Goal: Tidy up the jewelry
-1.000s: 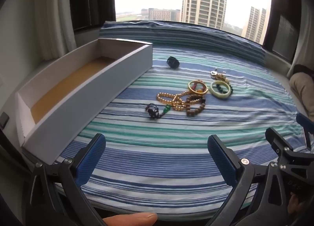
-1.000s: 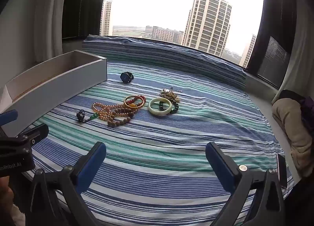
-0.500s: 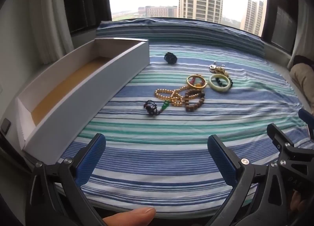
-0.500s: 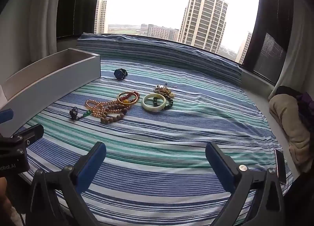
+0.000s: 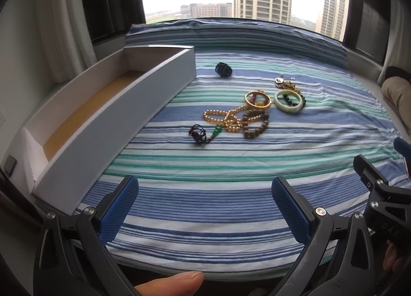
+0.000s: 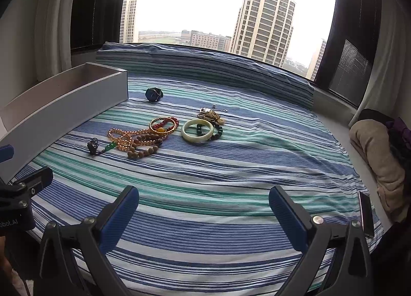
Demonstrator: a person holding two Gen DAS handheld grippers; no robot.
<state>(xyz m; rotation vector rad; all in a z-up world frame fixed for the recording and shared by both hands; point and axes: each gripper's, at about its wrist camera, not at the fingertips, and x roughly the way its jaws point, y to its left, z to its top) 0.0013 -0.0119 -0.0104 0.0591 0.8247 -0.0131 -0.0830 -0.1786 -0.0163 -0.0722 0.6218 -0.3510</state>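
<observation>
In the left wrist view, the left gripper (image 5: 204, 208) hovers low over the near edge of the bed (image 5: 231, 208), its blue pads spread wide with nothing between them. A long white box (image 5: 123, 118) lies along the bed's left side, open at the top; its brown floor is bare as far as the walls let it be seen. The jewelry sits well apart from the box, in the middle of the striped sheet: a dark corded pendant (image 5: 199, 135) with a green bead nearest, a gold bead chain (image 5: 223, 117) tangled with a wooden bead bracelet (image 5: 255, 123), a gold bangle (image 5: 257, 99) touching them behind, a pale jade bangle (image 5: 287, 101) to the right over a dark green bead bracelet (image 5: 303, 100), a small heap of charms (image 5: 285, 83) just beyond, and a dark watch (image 5: 223, 69) alone near the box's far end. The right gripper (image 5: 380, 188) shows only in part at the right edge. In the right wrist view, the right gripper (image 6: 204, 211) is likewise released, fingers wide apart above the sheet. The box (image 6: 64, 108) stands at left, its inside mostly hidden by the near wall. The jade bangle (image 6: 197, 130), gold bangle (image 6: 164, 125), wooden beads (image 6: 145, 146), pendant (image 6: 93, 145) and watch (image 6: 153, 95) all lie on the bed, none in the box.
</observation>
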